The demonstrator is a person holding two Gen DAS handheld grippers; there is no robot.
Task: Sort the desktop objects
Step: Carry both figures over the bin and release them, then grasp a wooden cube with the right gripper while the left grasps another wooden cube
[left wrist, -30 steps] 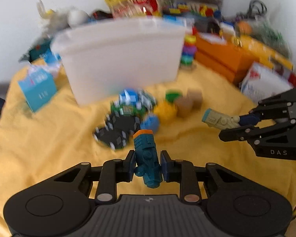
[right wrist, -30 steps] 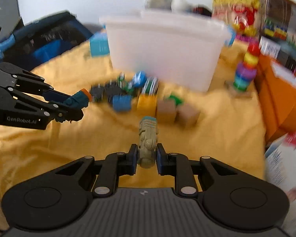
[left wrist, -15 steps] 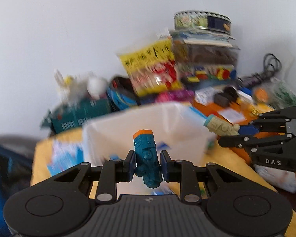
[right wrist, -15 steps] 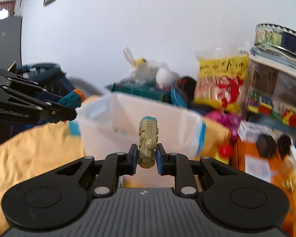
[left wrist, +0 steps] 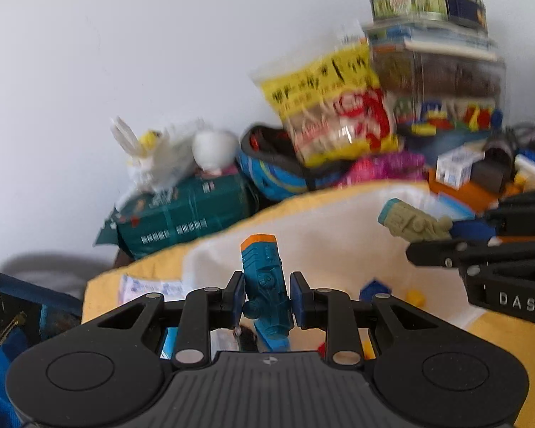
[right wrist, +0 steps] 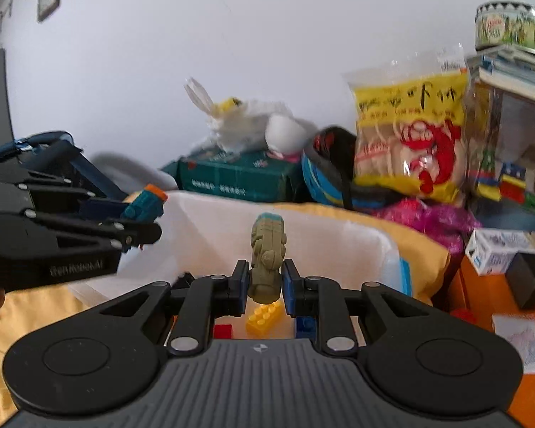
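Along the back, from left to right, a dark green box [right wrist: 239,178] topped by a white plush rabbit [right wrist: 246,121], a blue helmet-like item [right wrist: 324,174], a yellow snack bag [right wrist: 410,128] and a clear case of coloured bricks [right wrist: 510,174] under a round tin [right wrist: 510,28] are seen against the wall. In front of them a white plastic bin [right wrist: 356,242] stands on a yellow cloth [right wrist: 428,246]; a yellow brick [right wrist: 264,315], a red brick [right wrist: 223,331] and a blue one [right wrist: 305,322] are visible inside it.

The left gripper [left wrist: 267,297] is held above the bin's near-left rim, and a teal toy figure [left wrist: 265,285] is pinched between its jaws. The figure's long axis runs forward and upward along the fingers, its orange-capped end pointing away from the camera.

The right gripper [right wrist: 265,278] is held level over the bin's interior, slightly to the right of the left one, both aimed toward the back wall. An olive-grey toy figure [right wrist: 267,256] is clamped between its jaws, long axis upright and tilted forward, its pale teal-topped end outermost. The two figures are kept apart, neither touching the bin.
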